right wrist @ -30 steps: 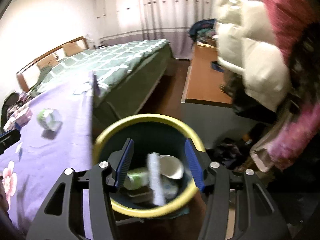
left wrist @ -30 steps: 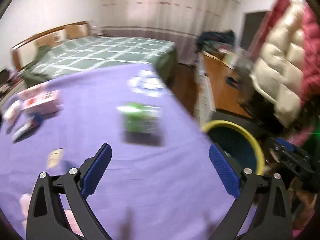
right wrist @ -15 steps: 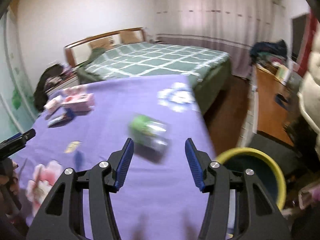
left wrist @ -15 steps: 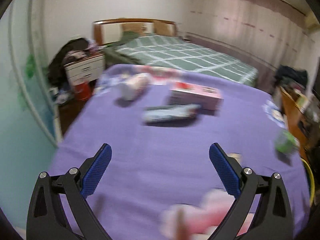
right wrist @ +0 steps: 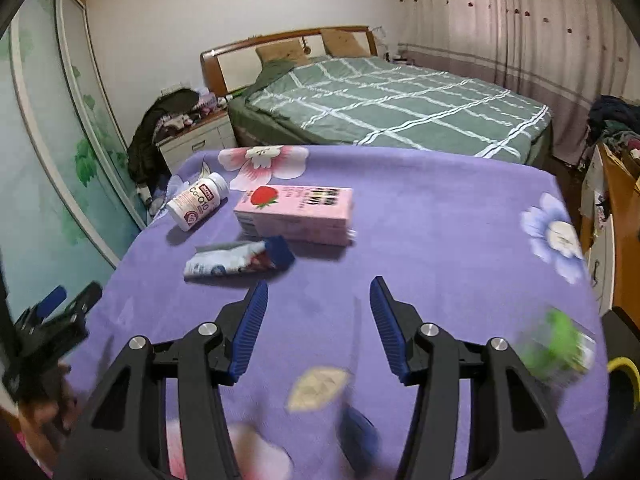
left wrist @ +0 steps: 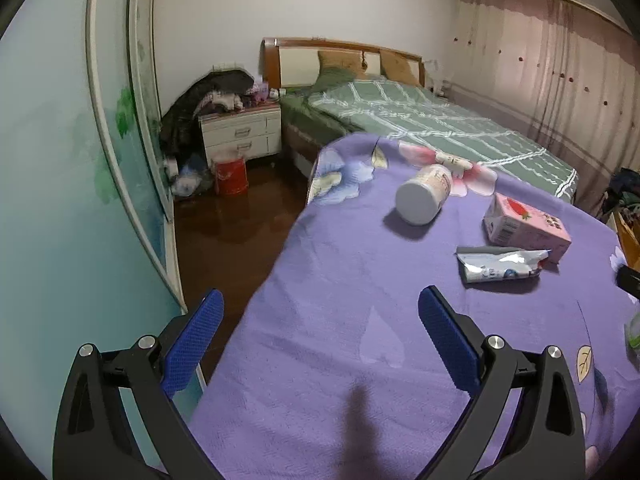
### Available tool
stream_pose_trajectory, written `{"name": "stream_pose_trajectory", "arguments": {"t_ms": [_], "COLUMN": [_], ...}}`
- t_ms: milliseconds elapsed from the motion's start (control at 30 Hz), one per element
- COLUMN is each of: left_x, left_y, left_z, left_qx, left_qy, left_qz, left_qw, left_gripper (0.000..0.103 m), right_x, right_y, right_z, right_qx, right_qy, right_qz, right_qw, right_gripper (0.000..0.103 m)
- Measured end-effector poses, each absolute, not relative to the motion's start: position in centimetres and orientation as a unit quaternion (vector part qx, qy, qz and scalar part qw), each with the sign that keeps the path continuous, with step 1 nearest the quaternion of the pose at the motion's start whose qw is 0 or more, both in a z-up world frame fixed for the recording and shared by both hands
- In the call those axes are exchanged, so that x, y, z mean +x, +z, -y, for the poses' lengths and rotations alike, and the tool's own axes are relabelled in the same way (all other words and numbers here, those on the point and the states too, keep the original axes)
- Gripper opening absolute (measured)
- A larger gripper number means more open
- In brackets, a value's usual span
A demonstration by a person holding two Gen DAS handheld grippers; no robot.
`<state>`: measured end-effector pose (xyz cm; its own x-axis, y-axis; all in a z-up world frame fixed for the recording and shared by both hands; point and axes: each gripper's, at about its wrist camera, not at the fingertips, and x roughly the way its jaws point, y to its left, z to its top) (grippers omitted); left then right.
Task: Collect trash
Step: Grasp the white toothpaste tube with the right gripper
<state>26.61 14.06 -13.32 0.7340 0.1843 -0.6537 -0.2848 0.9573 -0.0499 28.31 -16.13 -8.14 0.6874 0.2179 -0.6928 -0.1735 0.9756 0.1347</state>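
On the purple flowered cloth (right wrist: pixel 420 220) lie a white pill bottle (right wrist: pixel 198 201), a pink strawberry carton (right wrist: pixel 296 214) and a squeezed tube (right wrist: pixel 238 261) with a blue cap. A blurred green and white container (right wrist: pixel 556 346) lies at the cloth's right edge. My right gripper (right wrist: pixel 316 304) hangs open and empty over the cloth, just right of the tube. My left gripper (left wrist: pixel 320 320) is open and empty above the cloth's left edge; the bottle (left wrist: pixel 424 194), carton (left wrist: pixel 524 222) and tube (left wrist: pixel 500 266) lie ahead to its right. The left gripper also shows in the right wrist view (right wrist: pixel 60 312).
A yellow bin rim (right wrist: pixel 624 368) peeks out at the far right. Behind the cloth stands a bed with a green checked cover (right wrist: pixel 384 100). A white nightstand (left wrist: pixel 240 134), a red bucket (left wrist: pixel 231 176) and a sliding wardrobe door (left wrist: pixel 60 160) are to the left.
Both grippers have swung left, away from the bin and over the cloth. The bottle, carton and tube now lie ahead of them; the green container has slid to the right edge.
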Motion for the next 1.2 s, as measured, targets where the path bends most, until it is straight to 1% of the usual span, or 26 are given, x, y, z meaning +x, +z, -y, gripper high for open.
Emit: {"name": "stream_pose_trajectory", "arguments": {"t_ms": [67, 200, 367, 733, 900, 967, 1067, 1100, 1133, 1200], "left_x": [26.7, 26.6, 26.7, 27.1, 27.1, 27.2, 27.3, 27.3, 27.3, 27.3], "left_y": [-13.4, -13.1, -13.1, -13.6, -13.7, -13.8, -14.0, -14.0, -14.1, -14.2], "left_z": [-14.4, -13.5, -13.0, -13.6, -13.7, -14.0, -14.3, -14.4, -14.4, -14.5], "left_qx": [-0.083, -0.068, -0.060, -0.081, -0.089, -0.095, -0.106, -0.109, -0.112, -0.115], "left_qy": [0.127, 0.130, 0.129, 0.123, 0.122, 0.122, 0.122, 0.120, 0.119, 0.118], "left_qz": [-0.342, -0.337, -0.339, -0.357, -0.359, -0.360, -0.365, -0.366, -0.366, -0.367], "left_qw": [0.927, 0.930, 0.930, 0.922, 0.921, 0.920, 0.917, 0.916, 0.916, 0.916], "left_gripper": [0.096, 0.096, 0.096, 0.096, 0.096, 0.096, 0.096, 0.096, 0.096, 0.096], "right_x": [30.3, 33.4, 35.5, 35.9, 36.1, 36.1, 35.9, 35.7, 35.7, 35.5], "right_y": [-9.0, -10.7, -12.4, -12.5, -12.8, -12.9, -12.9, -12.8, -12.8, -13.0], "right_z": [14.6, 12.8, 11.9, 11.0, 11.0, 10.7, 10.4, 10.5, 10.5, 10.4], "right_qx": [0.029, 0.031, 0.039, 0.030, 0.034, 0.028, 0.023, 0.023, 0.024, 0.028], "right_qy": [0.109, 0.100, 0.093, 0.102, 0.113, 0.118, 0.122, 0.125, 0.129, 0.129], "right_qz": [-0.392, -0.406, -0.418, -0.398, -0.414, -0.414, -0.413, -0.412, -0.414, -0.416], "right_qw": [0.913, 0.908, 0.903, 0.911, 0.902, 0.902, 0.902, 0.902, 0.901, 0.900], "right_gripper": [0.051, 0.051, 0.051, 0.051, 0.051, 0.041, 0.037, 0.028, 0.024, 0.023]}}
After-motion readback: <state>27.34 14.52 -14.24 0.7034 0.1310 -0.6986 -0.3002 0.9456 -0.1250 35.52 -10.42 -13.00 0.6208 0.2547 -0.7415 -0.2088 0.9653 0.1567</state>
